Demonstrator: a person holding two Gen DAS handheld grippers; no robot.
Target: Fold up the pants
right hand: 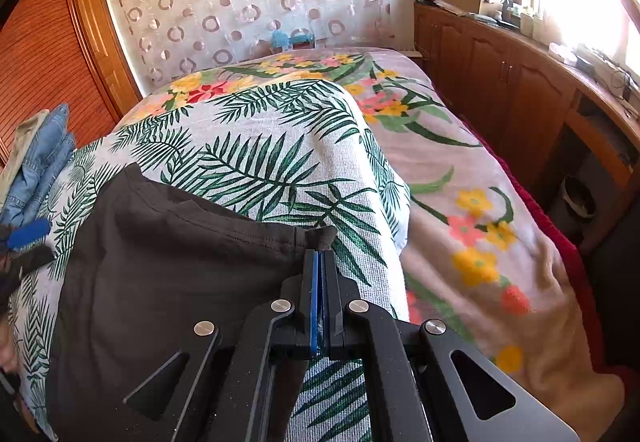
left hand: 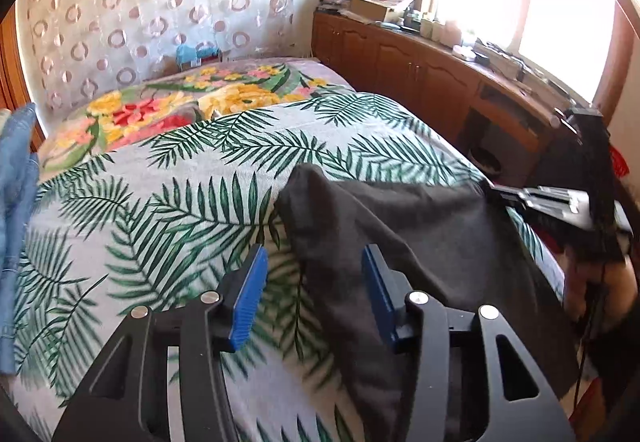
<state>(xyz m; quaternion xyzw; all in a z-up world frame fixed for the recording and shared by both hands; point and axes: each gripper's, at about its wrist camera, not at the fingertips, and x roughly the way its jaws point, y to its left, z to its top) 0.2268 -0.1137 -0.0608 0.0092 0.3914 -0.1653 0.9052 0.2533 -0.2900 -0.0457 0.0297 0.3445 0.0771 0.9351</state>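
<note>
bedroom scene: one bed under a palm-leaf cover, one floral blanket beneath it, one patterned curtain at upper centre, one wooden cabinet run below the window at right. one stack of blue jeans lies at the left edge of the bed.

one pair of dark grey pants lies on the cover, at lower left of the right wrist view and right of centre in the left wrist view.

two grippers in view. left gripper: fingers spread wide, blue pads apart; the left edge of the pants sits between and just past them, with the right finger over the cloth and the left finger over bare cover. right gripper: fingers pressed together, pinching a corner of the pants hem, a small tuft of cloth protruding past the tips at frame centre.
</note>
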